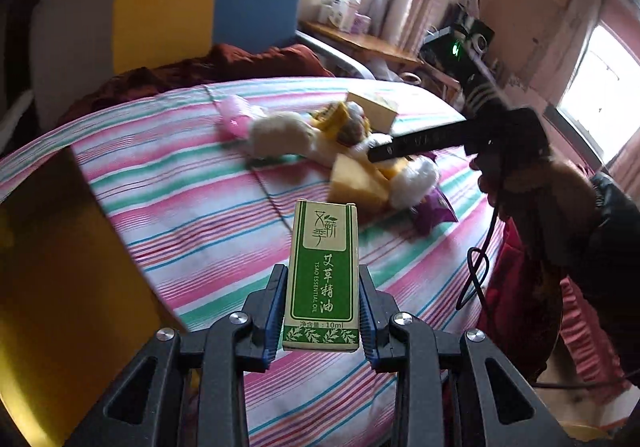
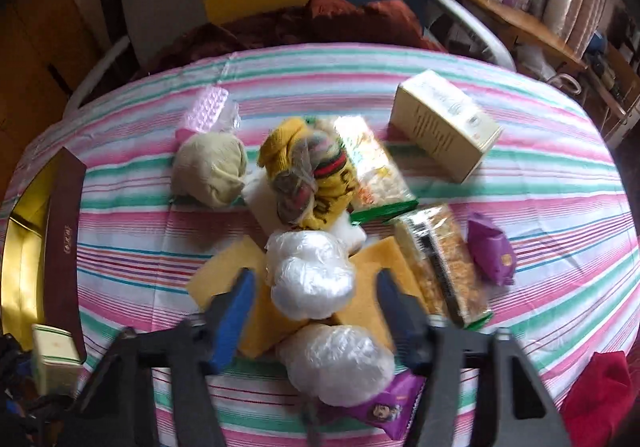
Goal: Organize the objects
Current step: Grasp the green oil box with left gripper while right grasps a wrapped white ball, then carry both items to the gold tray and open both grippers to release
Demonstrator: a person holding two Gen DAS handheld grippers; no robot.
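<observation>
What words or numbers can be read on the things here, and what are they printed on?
"TSAO ESSENTIAL OIL": on the green and white box held in the left tongs.
"艾草精油": large characters on the same box.
"10ml": at its foot; the characters before it are blurred.
Cream carton: print too small to read.
Yellow knit, snack packets, purple wrappers: lettering blurred.

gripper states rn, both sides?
Left hand-held gripper: shut on the green essential oil box.
Right hand-held gripper: open, straddling a white plastic-wrapped bundle, pads not touching it.
</observation>
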